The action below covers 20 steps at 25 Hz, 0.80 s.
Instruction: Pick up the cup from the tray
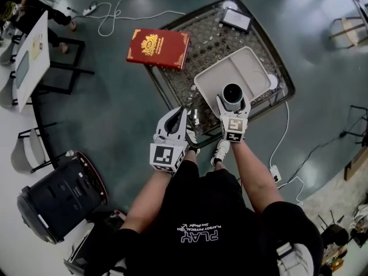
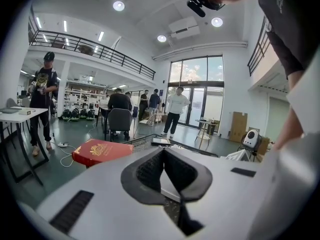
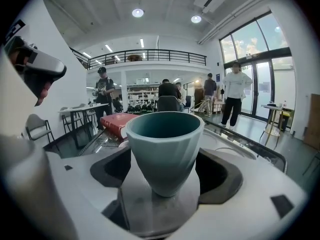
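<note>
A teal-grey cup [image 1: 233,94] stands upright at the near end of a white tray [image 1: 248,65] on the mesh table. My right gripper [image 1: 233,101] reaches onto the tray with the cup between its jaws, one finger on each side. In the right gripper view the cup [image 3: 164,149] fills the gap of that gripper [image 3: 165,160]. The jaws stand wide and I see no pad pressing the cup. My left gripper [image 1: 183,112] hovers at the table's near edge, left of the tray. In the left gripper view this gripper [image 2: 162,152] has its tips together, holding nothing.
A red book [image 1: 158,48] lies over the far left edge of the metal mesh table [image 1: 187,82]. A dark tablet [image 1: 236,19] sits at the far end. A black case [image 1: 60,197] stands on the floor at the left, with cables beyond. People stand farther off in the room.
</note>
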Each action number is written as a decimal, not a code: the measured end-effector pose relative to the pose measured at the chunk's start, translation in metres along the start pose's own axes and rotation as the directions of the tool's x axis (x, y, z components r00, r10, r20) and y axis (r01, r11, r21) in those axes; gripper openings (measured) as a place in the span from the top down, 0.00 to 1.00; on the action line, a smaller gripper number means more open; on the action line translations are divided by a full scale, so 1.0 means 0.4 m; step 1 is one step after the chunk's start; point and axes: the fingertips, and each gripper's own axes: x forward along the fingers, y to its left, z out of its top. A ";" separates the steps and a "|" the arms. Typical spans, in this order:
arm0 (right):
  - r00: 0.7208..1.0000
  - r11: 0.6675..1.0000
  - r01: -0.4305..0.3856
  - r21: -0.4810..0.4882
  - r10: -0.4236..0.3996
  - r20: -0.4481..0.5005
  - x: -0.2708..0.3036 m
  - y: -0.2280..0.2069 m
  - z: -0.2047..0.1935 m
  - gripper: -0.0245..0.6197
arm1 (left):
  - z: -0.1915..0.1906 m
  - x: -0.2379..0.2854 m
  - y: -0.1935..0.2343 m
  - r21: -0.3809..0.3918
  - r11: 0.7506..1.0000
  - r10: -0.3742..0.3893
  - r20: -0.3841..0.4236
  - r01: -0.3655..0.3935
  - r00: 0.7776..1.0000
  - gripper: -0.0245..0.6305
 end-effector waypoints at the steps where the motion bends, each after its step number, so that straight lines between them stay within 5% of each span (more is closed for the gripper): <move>1: 1.000 1.000 0.001 -0.001 -0.001 0.001 0.003 -0.001 0.001 0.37 | -0.003 -0.002 0.000 0.000 1.000 0.000 -0.002 0.000 1.000 0.95; 20: 0.992 0.992 -0.111 -0.062 0.114 0.052 -0.059 0.036 0.082 0.38 | -0.012 -0.015 -0.028 0.008 1.000 -0.016 -0.004 0.016 1.000 0.95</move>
